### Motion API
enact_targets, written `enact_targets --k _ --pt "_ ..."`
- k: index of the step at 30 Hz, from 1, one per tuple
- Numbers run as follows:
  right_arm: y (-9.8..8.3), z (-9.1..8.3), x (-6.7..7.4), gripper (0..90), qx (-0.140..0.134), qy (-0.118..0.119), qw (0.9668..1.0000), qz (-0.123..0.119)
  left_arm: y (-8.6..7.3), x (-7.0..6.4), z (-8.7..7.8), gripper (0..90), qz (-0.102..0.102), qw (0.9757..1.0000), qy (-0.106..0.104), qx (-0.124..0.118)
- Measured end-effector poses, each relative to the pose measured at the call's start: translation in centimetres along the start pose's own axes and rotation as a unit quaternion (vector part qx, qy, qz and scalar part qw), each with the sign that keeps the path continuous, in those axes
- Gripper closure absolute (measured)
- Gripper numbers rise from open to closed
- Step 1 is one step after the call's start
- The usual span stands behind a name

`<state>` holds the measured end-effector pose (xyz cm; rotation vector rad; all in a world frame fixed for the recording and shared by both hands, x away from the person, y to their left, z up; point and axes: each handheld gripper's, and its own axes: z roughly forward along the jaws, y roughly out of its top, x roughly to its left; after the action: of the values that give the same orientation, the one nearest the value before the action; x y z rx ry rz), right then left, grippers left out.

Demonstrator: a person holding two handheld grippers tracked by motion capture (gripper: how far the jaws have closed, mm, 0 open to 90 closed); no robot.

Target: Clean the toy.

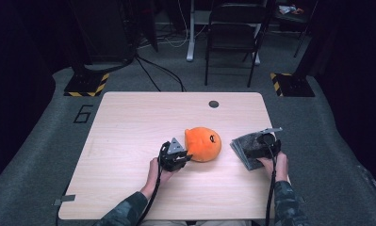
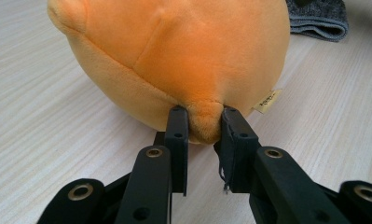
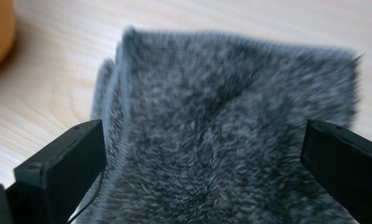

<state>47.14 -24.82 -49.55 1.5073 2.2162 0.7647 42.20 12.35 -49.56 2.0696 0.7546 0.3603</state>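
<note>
On the pale wooden table (image 1: 129, 122), the orange plush toy (image 1: 203, 143) lay a little right of centre, with its dark face markings turned to the right. The left gripper (image 1: 184, 157) sat at the toy's near-left side, clenched on a small fold of orange fabric; in the left gripper view the two black jaws pinched that nub of the plush toy (image 2: 174, 60) between them, and a small cloth label (image 2: 266, 101) stuck out of the seam just to the right.

Right of the toy, clear of it, lay a folded grey fleecy cloth (image 1: 248, 147). The right gripper (image 1: 265, 143) hung over the cloth, and the person's right hand (image 1: 276, 165) held it from the near side. In the right gripper view the jaws stood wide apart, released, on either side of the grey fleecy cloth (image 3: 230, 130), with neither pad pressing on it.

Far across the table, a small dark round cap (image 1: 213, 104) sat near the far edge. Behind the table stood a black folding chair (image 1: 232, 33).

The gripper body hid much of the cloth from above, and its picture from the right gripper was blurred. The toy's top was cut off in the left gripper view.
</note>
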Motion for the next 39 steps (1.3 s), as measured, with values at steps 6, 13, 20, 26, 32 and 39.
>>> enact_targets --k 6,13,20,26,32,39 --pt "-0.6 1.4 0.3 0.0 0.038 -0.016 0.9989 -0.02 0.0 0.0 0.0 74.7 -0.002 1.0 -0.002 0.002" --pt "-0.6 1.4 0.3 0.0 0.049 -0.024 0.9985 0.002 0.0 0.0 0.0 74.6 0.001 1.0 -0.001 0.003" --pt "-0.4 1.0 0.7 15.0 0.05 -0.042 0.9975 0.028 0.0 0.0 0.0 74.6 0.004 1.0 -0.003 0.006" --pt "-0.4 0.5 0.8 36.6 0.036 -0.031 0.9986 0.023 0.0 0.0 0.0 74.6 0.005 1.0 -0.003 0.006" --pt "-0.3 0.1 1.2 67.1 0.034 -0.034 0.9988 0.01 0.0 0.0 0.0 74.5 0.005 1.0 -0.003 0.005" --pt "-0.1 0.2 1.7 72.2 0.031 -0.047 0.9984 -0.002 0.0 0.1 0.0 74.3 0.004 0.9999 -0.008 0.005"
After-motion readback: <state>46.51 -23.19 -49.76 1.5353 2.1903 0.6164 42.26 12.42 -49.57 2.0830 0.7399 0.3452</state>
